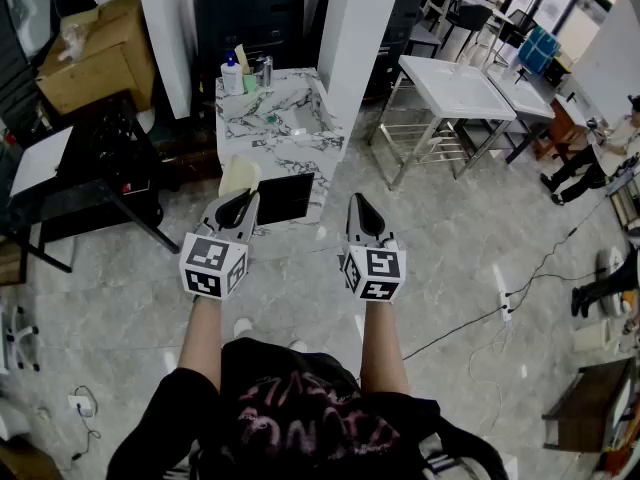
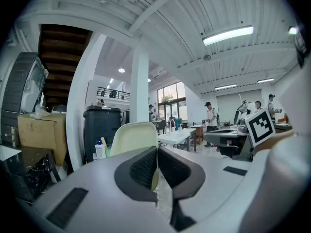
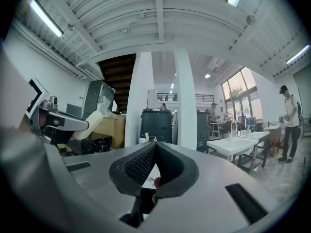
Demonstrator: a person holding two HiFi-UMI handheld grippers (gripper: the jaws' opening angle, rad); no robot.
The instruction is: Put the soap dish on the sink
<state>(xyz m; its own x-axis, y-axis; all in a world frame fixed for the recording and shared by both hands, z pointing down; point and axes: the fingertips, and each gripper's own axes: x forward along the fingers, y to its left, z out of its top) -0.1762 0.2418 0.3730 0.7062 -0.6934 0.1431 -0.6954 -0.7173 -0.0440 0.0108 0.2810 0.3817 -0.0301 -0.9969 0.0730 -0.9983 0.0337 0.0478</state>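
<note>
In the head view, the cream soap dish point(image 1: 238, 175) sticks up from the tip of my left gripper point(image 1: 243, 206), which is shut on its lower edge. It hangs just short of the near end of the marble-topped sink point(image 1: 296, 146). The left gripper view shows the same dish point(image 2: 133, 136) rising behind the closed pads of that gripper point(image 2: 156, 155). My right gripper point(image 1: 358, 208) is beside it, shut and empty, its jaws point(image 3: 154, 147) pressed together. From the right gripper view the dish point(image 3: 88, 118) shows at the far left.
A soap bottle point(image 1: 231, 74) and several small containers stand at the sink's far end. A black panel point(image 1: 284, 196) leans at its near end. White basins on steel frames point(image 1: 455, 86) stand to the right, a cardboard box point(image 1: 88, 43) and black table point(image 1: 85, 183) to the left. A cable point(image 1: 470, 320) runs over the floor.
</note>
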